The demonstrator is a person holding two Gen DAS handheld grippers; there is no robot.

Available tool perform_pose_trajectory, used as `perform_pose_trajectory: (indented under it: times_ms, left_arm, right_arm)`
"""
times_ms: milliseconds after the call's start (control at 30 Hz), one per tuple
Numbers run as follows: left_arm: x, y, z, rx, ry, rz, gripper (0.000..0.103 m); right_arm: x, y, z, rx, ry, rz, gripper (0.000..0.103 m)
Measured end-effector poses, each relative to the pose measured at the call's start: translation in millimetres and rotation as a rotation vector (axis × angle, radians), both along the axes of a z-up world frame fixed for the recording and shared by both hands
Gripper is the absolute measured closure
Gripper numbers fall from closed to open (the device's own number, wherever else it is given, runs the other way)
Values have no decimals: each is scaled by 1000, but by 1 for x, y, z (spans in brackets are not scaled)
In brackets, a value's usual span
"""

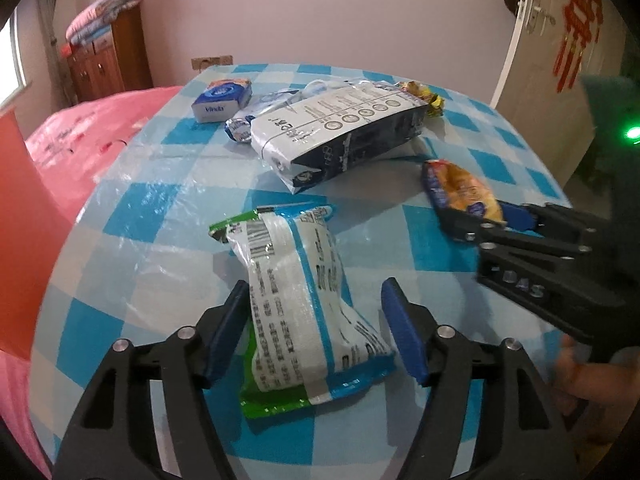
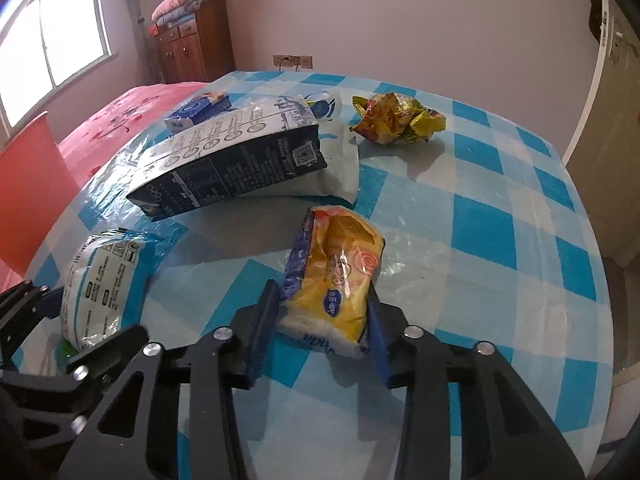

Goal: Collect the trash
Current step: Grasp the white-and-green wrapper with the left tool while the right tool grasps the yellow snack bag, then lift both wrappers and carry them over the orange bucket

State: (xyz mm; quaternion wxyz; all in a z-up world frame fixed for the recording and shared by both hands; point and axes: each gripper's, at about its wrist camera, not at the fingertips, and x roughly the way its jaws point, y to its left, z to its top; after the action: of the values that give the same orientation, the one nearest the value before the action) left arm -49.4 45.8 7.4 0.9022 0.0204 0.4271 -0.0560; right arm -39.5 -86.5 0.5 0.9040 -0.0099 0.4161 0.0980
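Trash on the checked worktop (image 2: pixel 500 184): right gripper (image 2: pixel 320 332) fingers clamp the yellow packet (image 2: pixel 340 276) for lifting; left gripper (image 1: pixel 316 332) fingers straddle the white packet (image 1: pixel 304 296), one side clear, not yet gripping

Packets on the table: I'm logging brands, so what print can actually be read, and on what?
"Vinda": tissue pack, far left.
"DAS": right gripper, raised on its finger, first letters unclear.
White-green packet between the left gripper fingers: barcode and small print, unreadable.
Milk carton and yellow packet: print too blurred.
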Motion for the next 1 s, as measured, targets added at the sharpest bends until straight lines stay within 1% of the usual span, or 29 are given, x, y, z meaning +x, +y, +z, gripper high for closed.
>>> perform_pose_trajectory:
  times_ms: [33,67,267,467,633,800,900,1000]
  left_arm:
    - [0,-2,0,35,-8,9,52]
    - [0,-2,0,47,-12,8,53]
    - [-3,0,0,47,-27,-5,59]
    - [-9,10,3,-15,-23,-12,63]
    - [-15,24,6,-112,-10,-17,64]
    - [-23,45,14,-197,-21,-10,64]
    - [-28,57,22,-230,-38,-4,64]
    - [-32,68,30,-245,-56,7,64]
  right_arm:
    - [-1,-1,1,6,-3,-2,66]
    - [-3,-3,2,8,-6,-5,68]
    - [-10,-5,5,11,-16,-16,73]
    - [-22,-6,12,25,-37,-24,75]
    - [-30,-5,22,46,-51,-22,75]
    - [-38,1,30,61,-59,-7,75]
    - [-43,5,34,91,-51,8,75]
    - [-45,10,36,116,-45,24,75]
